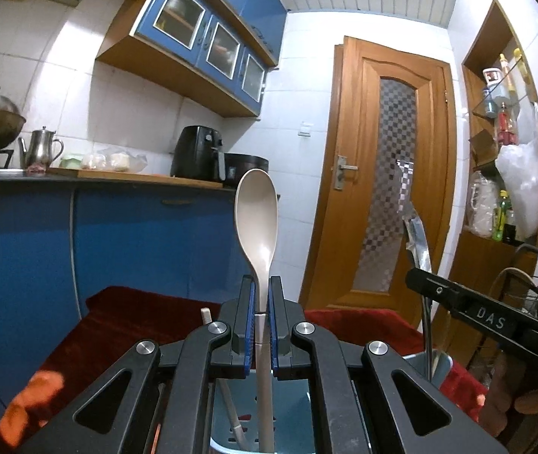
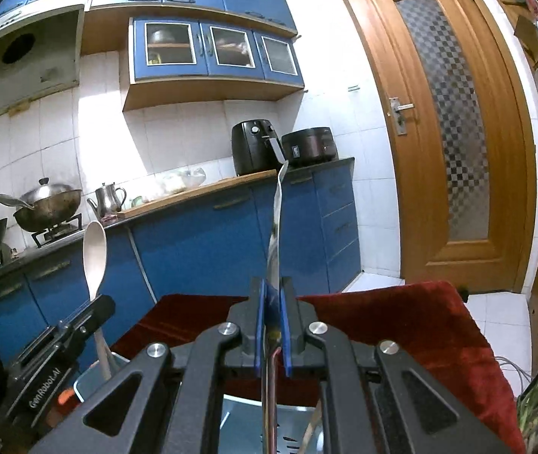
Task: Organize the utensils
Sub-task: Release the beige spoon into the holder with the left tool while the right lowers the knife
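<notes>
The holder [image 1: 291, 416] stands on the cloth [image 1: 117, 325]. In the holder stands the spoon [image 1: 256, 212], upright. Behind the holder runs the counter [image 2: 178, 204]; right of it, the door [image 1: 378, 174].

Bright light is washing out the white wall tiles [image 2: 91, 140] on the far left in both views, while the near corners are falling into black vignette. Fisheye distortion is bending the door [image 1: 378, 174] and cabinets [image 2: 212, 49]. Orange patches near left are blurring.
</notes>
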The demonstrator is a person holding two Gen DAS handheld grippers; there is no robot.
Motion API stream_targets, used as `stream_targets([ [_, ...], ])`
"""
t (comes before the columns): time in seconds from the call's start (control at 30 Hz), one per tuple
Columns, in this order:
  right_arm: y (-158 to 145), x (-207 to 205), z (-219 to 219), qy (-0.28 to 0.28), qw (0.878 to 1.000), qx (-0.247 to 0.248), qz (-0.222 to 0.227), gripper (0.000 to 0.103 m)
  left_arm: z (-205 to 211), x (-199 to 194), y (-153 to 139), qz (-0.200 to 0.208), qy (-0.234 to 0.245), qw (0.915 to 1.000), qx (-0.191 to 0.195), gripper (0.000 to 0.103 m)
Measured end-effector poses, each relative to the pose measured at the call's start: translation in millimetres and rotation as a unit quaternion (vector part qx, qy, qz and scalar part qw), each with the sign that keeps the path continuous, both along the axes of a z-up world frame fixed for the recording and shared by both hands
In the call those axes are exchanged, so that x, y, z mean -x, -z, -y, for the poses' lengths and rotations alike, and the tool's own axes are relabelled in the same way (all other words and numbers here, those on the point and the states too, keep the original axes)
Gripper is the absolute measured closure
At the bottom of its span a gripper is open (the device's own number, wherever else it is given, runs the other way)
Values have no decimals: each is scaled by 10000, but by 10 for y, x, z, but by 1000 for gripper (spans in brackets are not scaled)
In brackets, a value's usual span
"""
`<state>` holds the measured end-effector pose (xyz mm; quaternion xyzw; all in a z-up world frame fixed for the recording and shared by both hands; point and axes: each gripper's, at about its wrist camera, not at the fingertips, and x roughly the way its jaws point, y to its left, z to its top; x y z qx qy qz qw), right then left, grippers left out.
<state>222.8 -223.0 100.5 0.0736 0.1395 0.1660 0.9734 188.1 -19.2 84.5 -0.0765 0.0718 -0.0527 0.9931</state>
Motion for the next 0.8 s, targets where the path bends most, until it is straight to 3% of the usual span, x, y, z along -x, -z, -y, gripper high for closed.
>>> stream_targets([
  [0.27, 156, 49, -83, 121, 9992, 359, 91, 94, -13, -59, 77, -252, -69, 9996, 60, 97],
  [0.6, 130, 264, -128, -95, 9987, 495, -13, 94, 44, 57, 45, -495, 127, 9985, -216, 96],
  [0.8, 163, 370, -88, -112, 9984, 520, -169, 94, -8, 109, 65, -733, 269, 9969, -78, 88],
])
